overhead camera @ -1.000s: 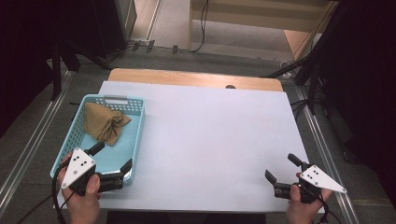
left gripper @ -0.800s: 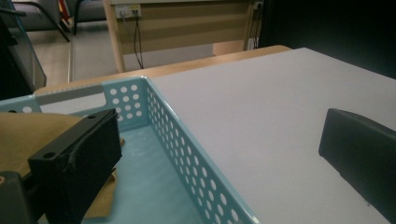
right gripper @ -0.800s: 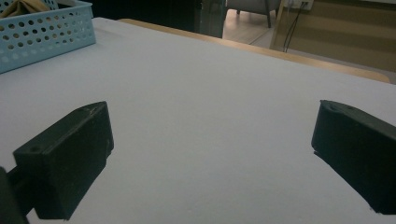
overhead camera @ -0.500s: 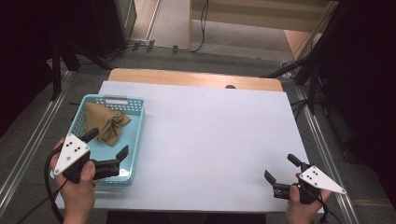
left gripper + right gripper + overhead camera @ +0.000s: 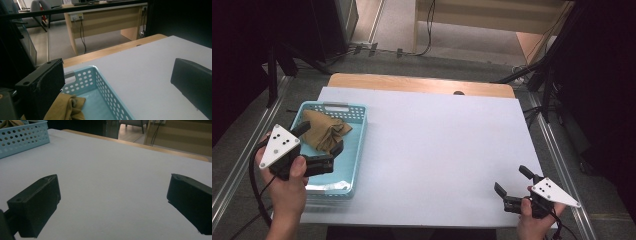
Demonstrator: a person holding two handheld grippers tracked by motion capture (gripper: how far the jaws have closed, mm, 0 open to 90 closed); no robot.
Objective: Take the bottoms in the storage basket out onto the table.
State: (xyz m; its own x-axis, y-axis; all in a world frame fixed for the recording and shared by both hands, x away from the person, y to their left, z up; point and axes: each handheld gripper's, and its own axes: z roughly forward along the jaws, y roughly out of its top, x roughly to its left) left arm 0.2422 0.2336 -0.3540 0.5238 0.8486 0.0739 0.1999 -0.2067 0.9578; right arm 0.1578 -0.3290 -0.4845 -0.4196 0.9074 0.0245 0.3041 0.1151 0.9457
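Jaws first: your left gripper [image 5: 319, 147] stands wide apart and holds nothing, poised over the near half of the basket [image 5: 357, 150], one jaw above the cloth [image 5: 326, 131] and the other out toward the basket's right wall. Your right gripper [image 5: 513, 186] is also spread wide and empty, low over the bare white table [image 5: 437, 145] at your near right, well apart from everything.

The cloth is a tan, crumpled piece lying in the far half of the light blue basket, bunched into soft folds. Expect it to be light and limp: it should sag and unfold once lifted, and it won't slip much between the pads. Take it at a raised fold or the thickest bunch in the middle, where the jaws can close on several layers; a single flat edge would likely slide out. Keep the lower jaw off the perforated basket floor so the light plastic basket doesn't drag along.

No brand, label or writing can be read on the cloth, the basket or the table.
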